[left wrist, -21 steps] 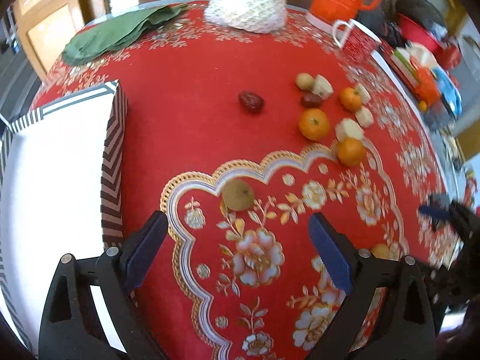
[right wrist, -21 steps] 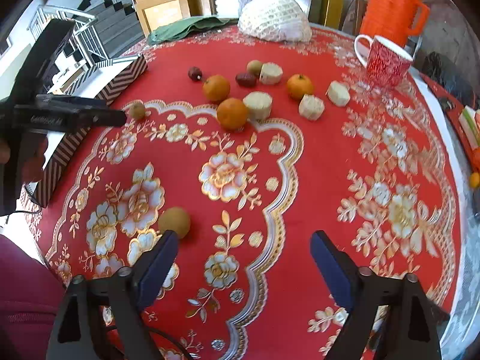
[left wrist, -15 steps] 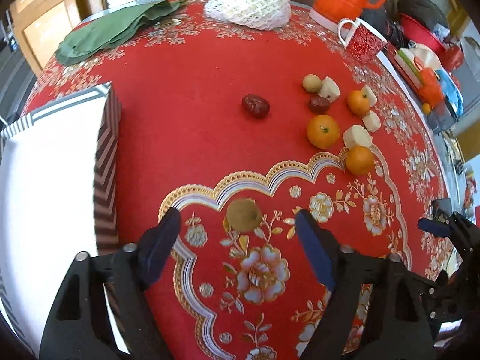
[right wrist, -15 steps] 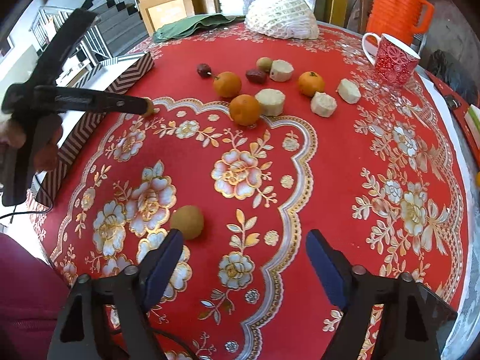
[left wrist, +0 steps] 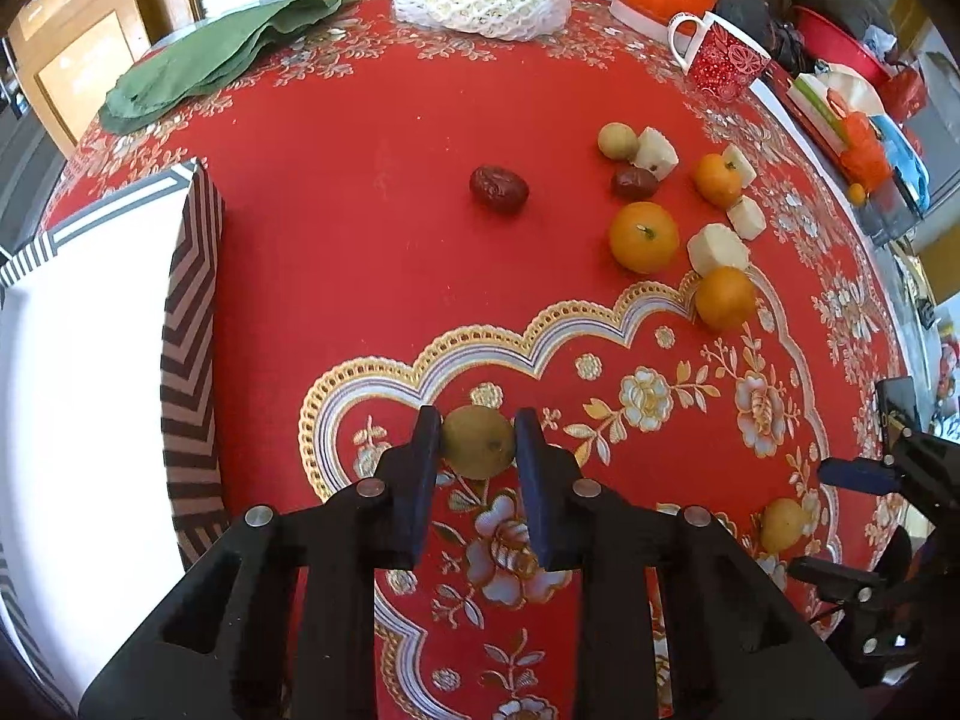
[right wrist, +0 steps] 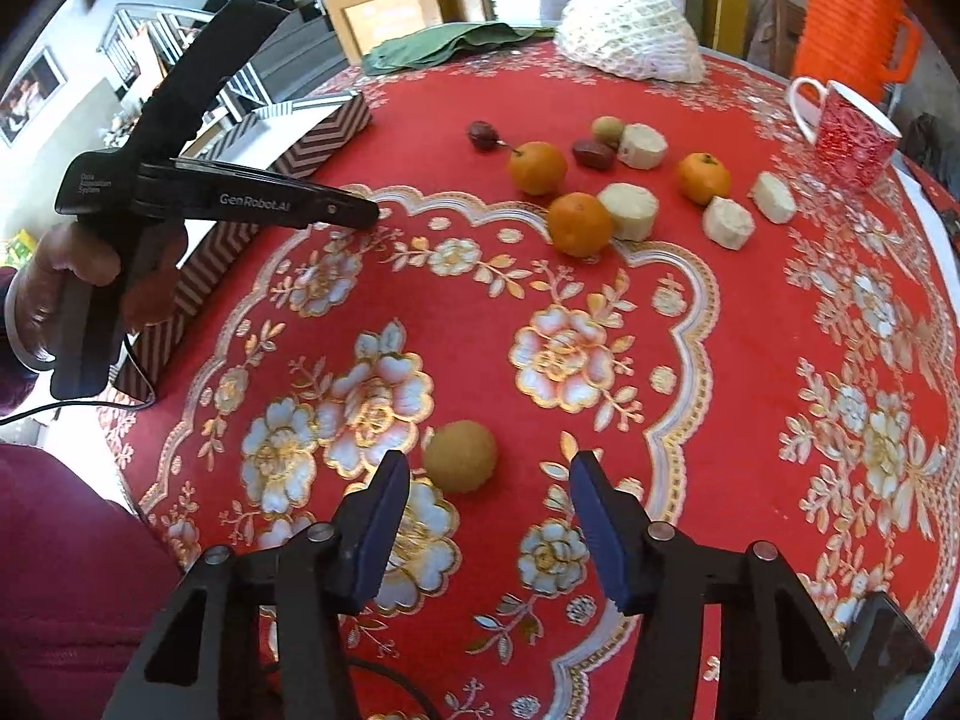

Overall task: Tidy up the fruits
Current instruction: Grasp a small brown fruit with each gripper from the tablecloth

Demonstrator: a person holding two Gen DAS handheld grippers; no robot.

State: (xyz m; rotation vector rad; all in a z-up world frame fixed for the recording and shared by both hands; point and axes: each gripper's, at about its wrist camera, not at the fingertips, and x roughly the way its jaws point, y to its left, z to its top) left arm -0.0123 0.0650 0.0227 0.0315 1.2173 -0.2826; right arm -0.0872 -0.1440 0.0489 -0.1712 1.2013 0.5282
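A small olive-green round fruit (left wrist: 477, 444) rests on the red flowered tablecloth (left wrist: 372, 252), and my left gripper (left wrist: 478, 423) is shut on it, one pad pressed against each side. In the right wrist view the left gripper (right wrist: 360, 213) reaches in from the left and hides that fruit. My right gripper (right wrist: 489, 477) stands open low over the cloth. A yellow-brown round fruit (right wrist: 460, 456) lies just ahead of its fingertips, nearer the left finger, untouched. The same fruit (left wrist: 783, 525) shows at the right of the left wrist view, beside the right gripper (left wrist: 852, 474).
Farther back lie three oranges (left wrist: 644, 236), two dark red dates (left wrist: 498, 189), a pale green fruit (left wrist: 617, 141) and several white cut chunks (left wrist: 717, 249). A white box with chevron sides (left wrist: 189, 324) sits left. A red mug (right wrist: 855, 138), orange jug, mesh cover (right wrist: 630, 42) and green cloth stand behind.
My left gripper moved forward to the olive-green fruit and shut on it. My right gripper came closer to the yellow-brown fruit and stayed open.
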